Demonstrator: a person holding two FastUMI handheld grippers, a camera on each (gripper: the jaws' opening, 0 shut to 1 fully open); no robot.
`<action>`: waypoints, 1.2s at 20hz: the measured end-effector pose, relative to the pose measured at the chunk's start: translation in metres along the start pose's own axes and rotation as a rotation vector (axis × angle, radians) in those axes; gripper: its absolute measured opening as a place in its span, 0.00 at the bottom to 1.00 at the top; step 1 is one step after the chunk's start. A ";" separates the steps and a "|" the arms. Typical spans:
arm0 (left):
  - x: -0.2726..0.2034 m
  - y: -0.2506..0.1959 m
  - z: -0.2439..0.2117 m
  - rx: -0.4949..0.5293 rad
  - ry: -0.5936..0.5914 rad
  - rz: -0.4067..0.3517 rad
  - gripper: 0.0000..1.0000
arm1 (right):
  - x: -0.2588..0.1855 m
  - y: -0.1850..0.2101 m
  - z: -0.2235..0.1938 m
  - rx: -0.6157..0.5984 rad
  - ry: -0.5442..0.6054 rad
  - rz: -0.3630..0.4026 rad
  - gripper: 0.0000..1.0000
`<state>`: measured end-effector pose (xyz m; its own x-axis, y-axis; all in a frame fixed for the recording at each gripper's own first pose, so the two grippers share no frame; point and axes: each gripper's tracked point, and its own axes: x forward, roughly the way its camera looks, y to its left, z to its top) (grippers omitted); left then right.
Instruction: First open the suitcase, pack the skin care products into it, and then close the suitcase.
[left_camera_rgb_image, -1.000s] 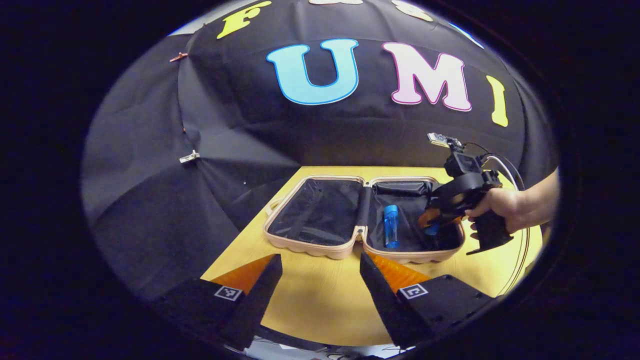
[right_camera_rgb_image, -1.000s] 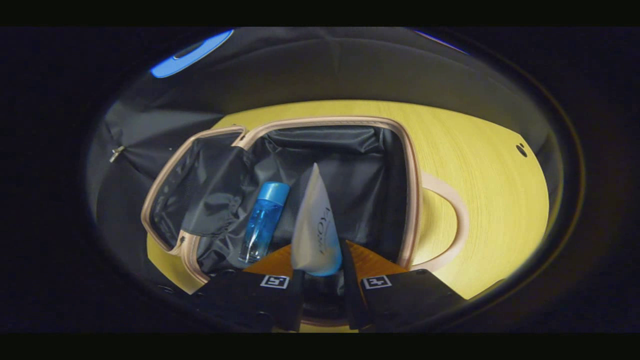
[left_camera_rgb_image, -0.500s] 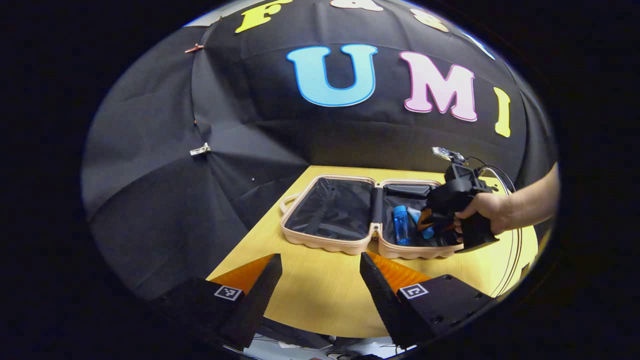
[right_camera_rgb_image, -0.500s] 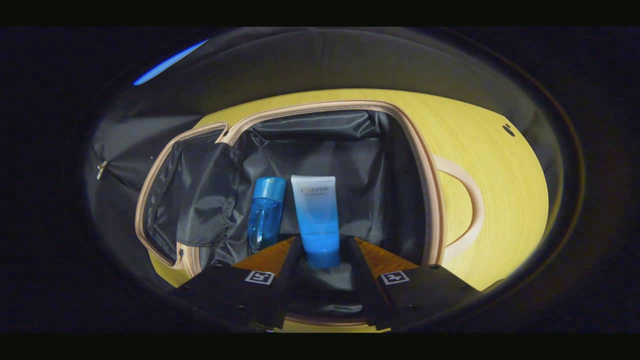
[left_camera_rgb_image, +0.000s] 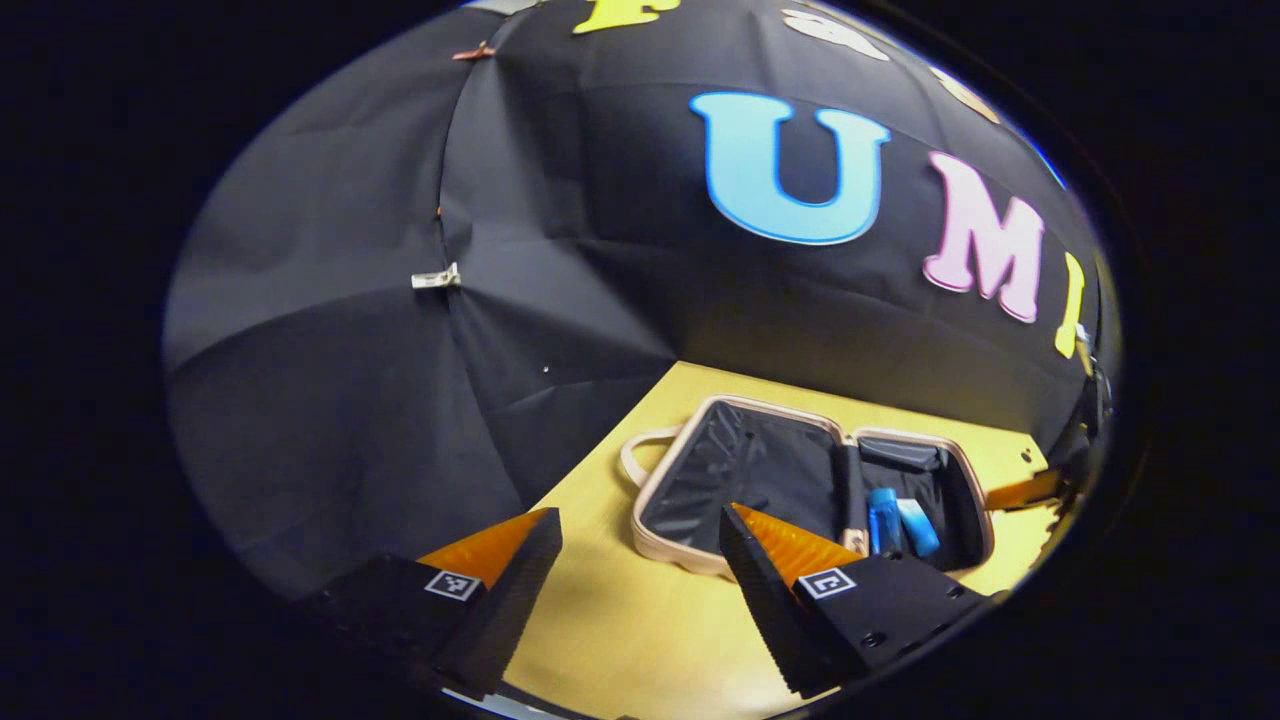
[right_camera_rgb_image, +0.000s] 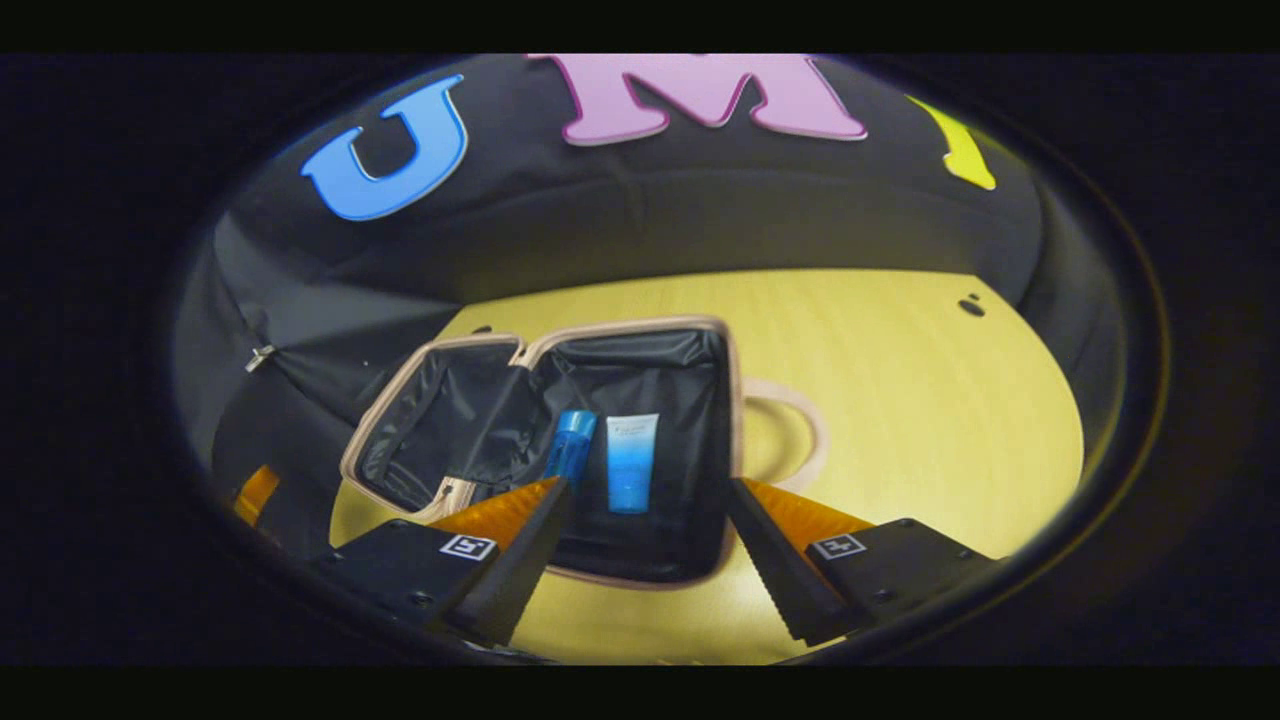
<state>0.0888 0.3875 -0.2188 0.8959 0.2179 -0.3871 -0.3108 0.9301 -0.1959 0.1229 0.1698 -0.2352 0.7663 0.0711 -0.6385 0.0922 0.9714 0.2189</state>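
While the suitcase (right_camera_rgb_image: 640, 540) lies open flat on the desk (right_camera_rgb_image: 900, 400), both halves show their dark lining. Left half (right_camera_rgb_image: 430, 430): nothing visible inside. Right half (right_camera_rgb_image: 680, 400): blue bottle (right_camera_rgb_image: 570, 445) and tube (right_camera_rgb_image: 630, 462) lying side by side, bottle nearer the hinge, tube just beside it, cap ends toward the near edge. Handle loop (right_camera_rgb_image: 800, 430) sits on the desk at the case's right edge. Left hand-held gripper (left_camera_rgb_image: 640, 560): fingers well apart, holding nothing, over the desk's near edge, short of the case. Right hand-held gripper (right_camera_rgb_image: 648, 540): fingers spread wide, holding nothing, above the near rim of the right half, clear of both products.
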 end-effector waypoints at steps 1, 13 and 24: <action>0.021 0.005 0.000 -0.036 0.014 -0.006 0.98 | -0.011 -0.012 0.001 -0.012 -0.028 -0.014 0.98; 0.214 0.022 -0.030 -0.558 0.211 -0.147 0.94 | -0.059 -0.124 -0.101 -0.139 0.022 -0.191 0.98; 0.208 -0.002 -0.010 -0.523 0.248 -0.211 0.09 | -0.056 -0.157 -0.100 -0.119 0.029 -0.218 0.96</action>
<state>0.2724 0.4278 -0.3073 0.8742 -0.0892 -0.4773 -0.3053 0.6634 -0.6831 0.0014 0.0360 -0.3076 0.7181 -0.1380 -0.6821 0.1766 0.9842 -0.0131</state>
